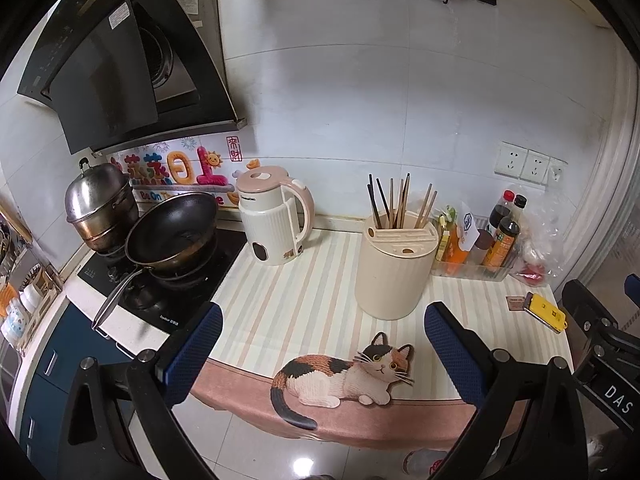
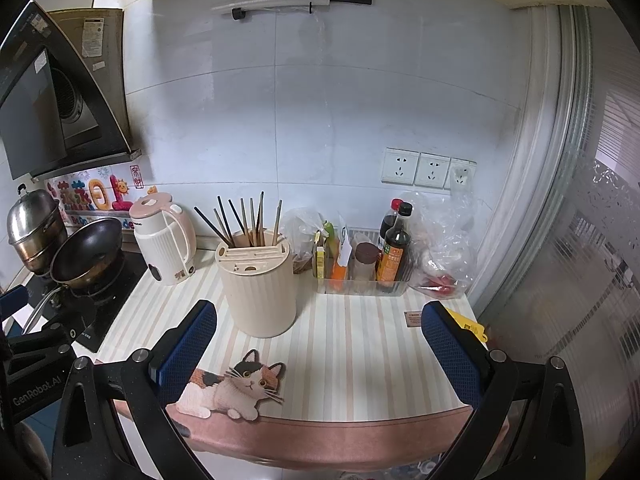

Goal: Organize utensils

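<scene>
The left hand-held gripper (image 1: 322,354) is hanging wide open over the front edge of the counter (image 1: 304,292), gripping nothing, its blue pads (image 1: 192,354) spread well apart. The right hand-held gripper (image 2: 318,354) is sitting just beside it on the right, equally wide open and equally bare, with its blue pads (image 2: 450,354) apart. Ahead of both, between their fingers and slightly beyond the tips, a cream ribbed utensil holder (image 1: 394,270) is standing upright on the striped mat (image 1: 280,320), and a bunch of chopsticks (image 1: 394,202) is sticking up from its back slot, fanning outward. A cat picture (image 1: 344,376) is lying on the mat's front edge directly below the left hand-held gripper. Farther ahead to the left, a cream and pink kettle (image 1: 274,214) is standing near the stove, where a dark frying pan (image 1: 174,232) is resting. To the right of the holder, a clear tray of sauce bottles (image 2: 394,254) is sitting against the wall, and a yellow card (image 1: 546,312) is lying near the right hand-held gripper's fingers.
</scene>
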The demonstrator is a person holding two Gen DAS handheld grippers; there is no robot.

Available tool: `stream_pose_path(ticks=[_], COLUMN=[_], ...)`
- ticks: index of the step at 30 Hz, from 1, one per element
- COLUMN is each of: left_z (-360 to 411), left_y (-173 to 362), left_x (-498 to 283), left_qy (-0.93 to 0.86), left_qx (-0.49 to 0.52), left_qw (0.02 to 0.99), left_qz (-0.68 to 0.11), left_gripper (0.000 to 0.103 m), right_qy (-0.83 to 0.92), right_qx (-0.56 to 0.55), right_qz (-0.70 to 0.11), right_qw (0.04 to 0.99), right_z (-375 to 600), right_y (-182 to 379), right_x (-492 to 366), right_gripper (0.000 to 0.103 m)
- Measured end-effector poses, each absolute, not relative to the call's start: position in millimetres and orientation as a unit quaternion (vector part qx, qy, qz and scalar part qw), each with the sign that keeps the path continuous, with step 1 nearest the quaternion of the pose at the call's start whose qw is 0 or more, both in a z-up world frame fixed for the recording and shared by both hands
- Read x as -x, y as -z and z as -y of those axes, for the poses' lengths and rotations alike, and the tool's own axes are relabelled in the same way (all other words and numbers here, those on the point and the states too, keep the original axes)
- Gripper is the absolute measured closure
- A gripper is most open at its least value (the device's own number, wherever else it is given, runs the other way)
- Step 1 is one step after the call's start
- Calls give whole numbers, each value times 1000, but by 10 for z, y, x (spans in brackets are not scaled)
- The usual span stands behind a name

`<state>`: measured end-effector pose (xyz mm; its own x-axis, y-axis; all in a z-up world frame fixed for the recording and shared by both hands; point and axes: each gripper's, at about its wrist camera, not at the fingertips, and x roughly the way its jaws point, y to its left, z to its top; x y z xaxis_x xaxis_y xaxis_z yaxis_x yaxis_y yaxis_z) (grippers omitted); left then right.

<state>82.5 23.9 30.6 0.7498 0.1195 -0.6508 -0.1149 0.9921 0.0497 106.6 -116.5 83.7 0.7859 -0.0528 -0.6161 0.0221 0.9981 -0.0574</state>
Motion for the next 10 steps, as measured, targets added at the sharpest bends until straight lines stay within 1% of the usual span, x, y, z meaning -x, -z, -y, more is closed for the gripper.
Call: stream_pose_path(ticks=[10], left_z=[-306], left_y=[-326], left_x=[-852], left_qy=[-70], left_qx=[2], left_qw=[936], left_qz=[-346], left_gripper=[0], right_qy=[18], right_qx=[26], right_qz=[-325], right_qw=[945], right_z=[1187], right_y=[-831], right_x=[-1101], right_gripper=[0])
